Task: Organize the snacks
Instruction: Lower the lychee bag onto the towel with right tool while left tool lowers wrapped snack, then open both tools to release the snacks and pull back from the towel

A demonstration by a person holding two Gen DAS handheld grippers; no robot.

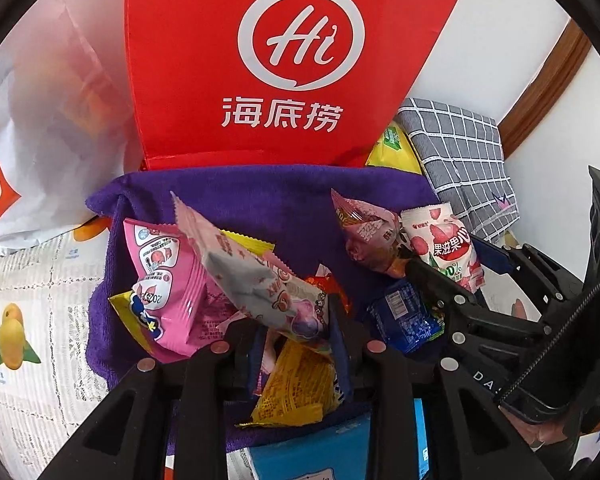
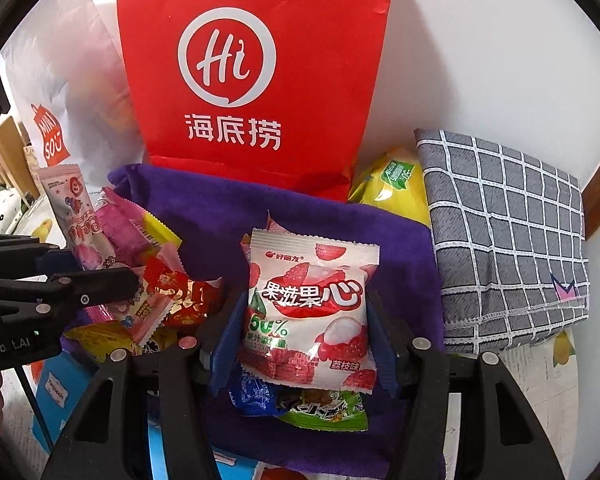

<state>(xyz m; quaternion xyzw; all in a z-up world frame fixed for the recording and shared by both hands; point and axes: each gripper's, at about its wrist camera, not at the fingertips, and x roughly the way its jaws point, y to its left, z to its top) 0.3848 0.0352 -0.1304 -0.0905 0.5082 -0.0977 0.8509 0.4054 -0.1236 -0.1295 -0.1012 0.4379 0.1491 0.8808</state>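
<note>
Glossy wrappers on soft cloth, matt paper behind.

The snack packets, like the lychee packet (image 2: 308,312) and the pink packet (image 1: 168,280), are shiny plastic film with crimped edges. They lie on a plush purple towel (image 2: 220,216). The red bag (image 2: 252,80) looks like matt paper; the white bag (image 1: 52,120) is thin and slightly crinkled. The checked cloth (image 2: 504,232) is woven with stitched hems. Each tool (image 2: 304,340) (image 1: 296,344) is matt black plastic with metal pins.
</note>
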